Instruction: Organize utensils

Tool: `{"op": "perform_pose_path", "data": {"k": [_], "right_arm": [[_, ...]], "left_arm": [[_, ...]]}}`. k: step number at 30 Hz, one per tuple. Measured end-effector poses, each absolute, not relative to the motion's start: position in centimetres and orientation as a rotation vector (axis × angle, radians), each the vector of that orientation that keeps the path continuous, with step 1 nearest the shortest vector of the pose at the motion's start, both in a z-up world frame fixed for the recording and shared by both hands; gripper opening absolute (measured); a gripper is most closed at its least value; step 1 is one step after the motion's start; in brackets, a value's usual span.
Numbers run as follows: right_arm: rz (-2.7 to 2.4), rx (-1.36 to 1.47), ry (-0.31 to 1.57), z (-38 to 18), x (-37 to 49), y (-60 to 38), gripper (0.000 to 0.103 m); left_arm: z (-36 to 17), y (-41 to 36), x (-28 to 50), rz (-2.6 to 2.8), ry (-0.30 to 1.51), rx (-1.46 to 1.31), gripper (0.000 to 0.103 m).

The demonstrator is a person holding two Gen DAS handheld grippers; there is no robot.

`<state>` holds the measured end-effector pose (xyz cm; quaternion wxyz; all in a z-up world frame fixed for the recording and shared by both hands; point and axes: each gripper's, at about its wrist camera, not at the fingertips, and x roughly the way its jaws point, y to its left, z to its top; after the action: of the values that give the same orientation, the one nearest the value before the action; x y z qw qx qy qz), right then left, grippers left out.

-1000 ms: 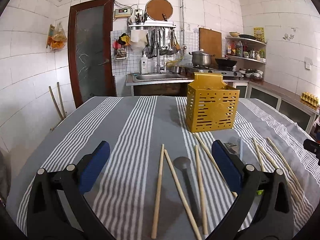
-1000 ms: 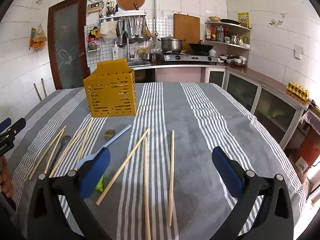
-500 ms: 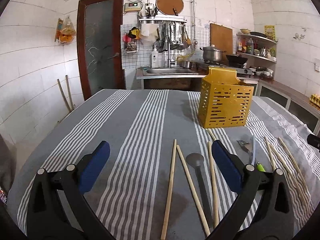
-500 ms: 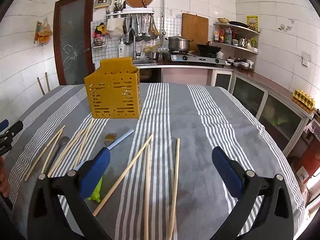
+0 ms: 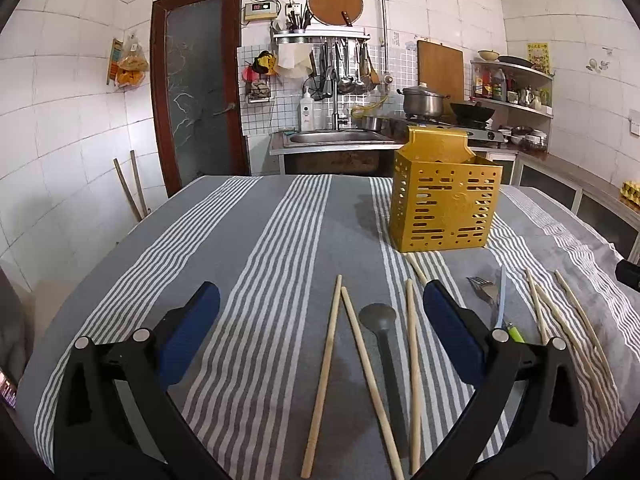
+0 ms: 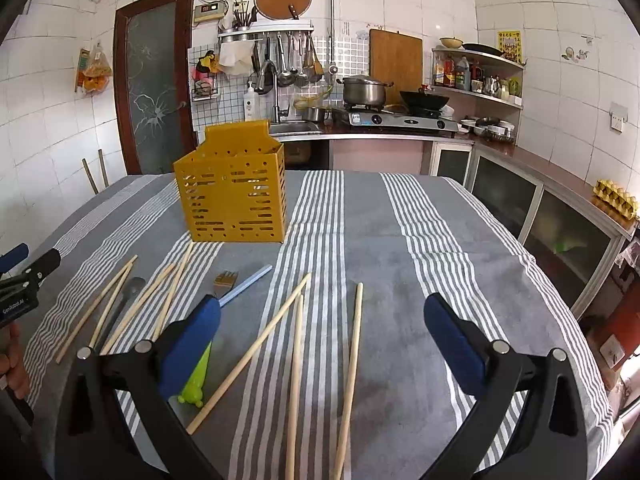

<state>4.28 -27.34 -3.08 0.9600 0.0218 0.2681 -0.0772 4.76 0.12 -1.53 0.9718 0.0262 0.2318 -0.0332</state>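
Observation:
A yellow perforated utensil holder (image 5: pixel 444 196) (image 6: pixel 234 196) stands upright on the striped tablecloth. Wooden chopsticks (image 5: pixel 324 372) (image 6: pixel 296 376) lie scattered across the cloth in front of it, several in all. A grey spoon (image 5: pixel 384 344) (image 6: pixel 124 300) rests among them, and a fork (image 5: pixel 486 290) (image 6: pixel 226 280) with a blue and green handle lies nearby. My left gripper (image 5: pixel 320 312) hovers open over the two crossing chopsticks and the spoon. My right gripper (image 6: pixel 320 316) hangs open above three chopsticks. Neither holds anything.
The round table's edge (image 6: pixel 560 300) drops off to the right toward low cabinets (image 6: pixel 552 216). A sink counter (image 5: pixel 336 140) and stove (image 6: pixel 400 118) stand behind the table. The left gripper's tip and a hand (image 6: pixel 16 352) show at the right view's left border.
Both grippers have pulled back and tilted slightly, so the holder and utensils sit a little farther and lower in view. Nothing on the table has moved; both grippers stay open.

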Motion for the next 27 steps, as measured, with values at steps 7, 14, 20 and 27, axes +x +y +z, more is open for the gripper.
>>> {"op": "perform_pose_path", "data": {"k": [7,14,20,27], "right_arm": [[-0.159,0.050,0.534,-2.9,3.5,-27.6,0.099],[-0.144,0.048,0.532,-2.7,2.8,-27.4,0.099],[-0.135,0.046,0.536,-2.8,2.4,-27.0,0.099],[-0.136,0.035,0.535,-2.5,2.2,-26.7,0.099]], "left_arm": [[-1.4,0.1,4.1,-0.059,0.463,0.055,0.098],[-0.9,0.8,3.5,-0.044,0.458,0.045,0.098],[-0.6,0.7,3.1,-0.045,0.458,0.052,0.098],[-0.6,0.7,2.9,-0.055,0.457,0.053,0.098]]}}
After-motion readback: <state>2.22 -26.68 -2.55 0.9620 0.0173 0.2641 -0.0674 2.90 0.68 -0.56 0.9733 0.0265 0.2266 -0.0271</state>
